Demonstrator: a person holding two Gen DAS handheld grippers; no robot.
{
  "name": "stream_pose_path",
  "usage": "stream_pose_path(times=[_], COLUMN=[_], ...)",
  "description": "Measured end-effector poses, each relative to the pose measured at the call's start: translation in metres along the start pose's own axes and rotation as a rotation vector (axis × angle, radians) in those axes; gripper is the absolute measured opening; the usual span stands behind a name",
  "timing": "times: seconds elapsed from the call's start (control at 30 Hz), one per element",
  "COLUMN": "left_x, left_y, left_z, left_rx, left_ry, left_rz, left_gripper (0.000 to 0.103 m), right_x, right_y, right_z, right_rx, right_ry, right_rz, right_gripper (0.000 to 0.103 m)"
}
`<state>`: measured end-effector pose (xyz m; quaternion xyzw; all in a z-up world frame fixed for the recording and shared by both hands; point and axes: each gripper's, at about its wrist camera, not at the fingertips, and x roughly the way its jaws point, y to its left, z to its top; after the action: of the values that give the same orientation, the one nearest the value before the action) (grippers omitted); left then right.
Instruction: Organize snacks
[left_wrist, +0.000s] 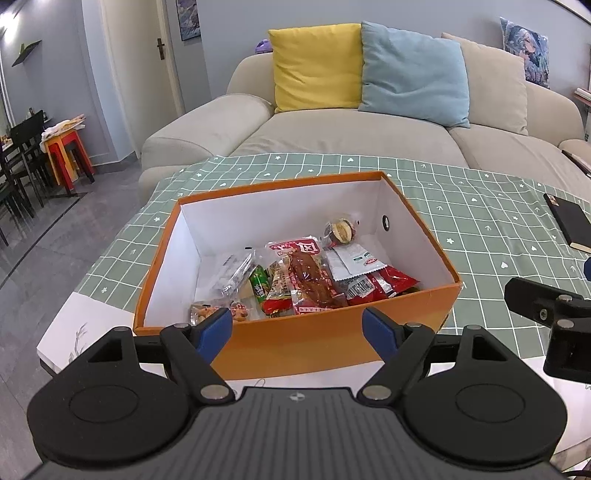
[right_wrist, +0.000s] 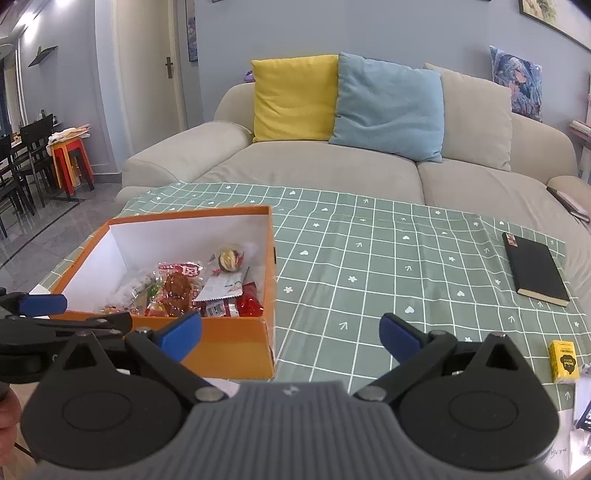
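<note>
Snack labels (left_wrist: 306, 273) too small to read; book (left_wrist: 570, 225) cut off.

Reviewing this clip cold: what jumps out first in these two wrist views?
The orange box on the green checked tablecloth grabs the eye, with wrapped snacks piled in its near half. Behind the table, a yellow cushion and a blue cushion stand out on the beige sofa. Both the left gripper and the right gripper are open and empty, and a black notebook lies to the right.
</note>
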<state>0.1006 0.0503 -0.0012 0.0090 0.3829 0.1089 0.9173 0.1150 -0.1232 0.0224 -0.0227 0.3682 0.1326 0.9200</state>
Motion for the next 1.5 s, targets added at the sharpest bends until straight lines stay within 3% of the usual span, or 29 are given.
stream_pose_path(times=[1.5], left_x=[-0.0016], left_y=[-0.0047], left_z=[0.0007], left_rx=[-0.013], left_ry=[0.014], left_rz=[0.006], left_gripper=[0.094], right_x=[0.0010], right_y=[-0.0017], right_z=[0.0013], right_rx=[-0.009], right_ry=[0.002], right_rz=[0.014], right_gripper=[0.099])
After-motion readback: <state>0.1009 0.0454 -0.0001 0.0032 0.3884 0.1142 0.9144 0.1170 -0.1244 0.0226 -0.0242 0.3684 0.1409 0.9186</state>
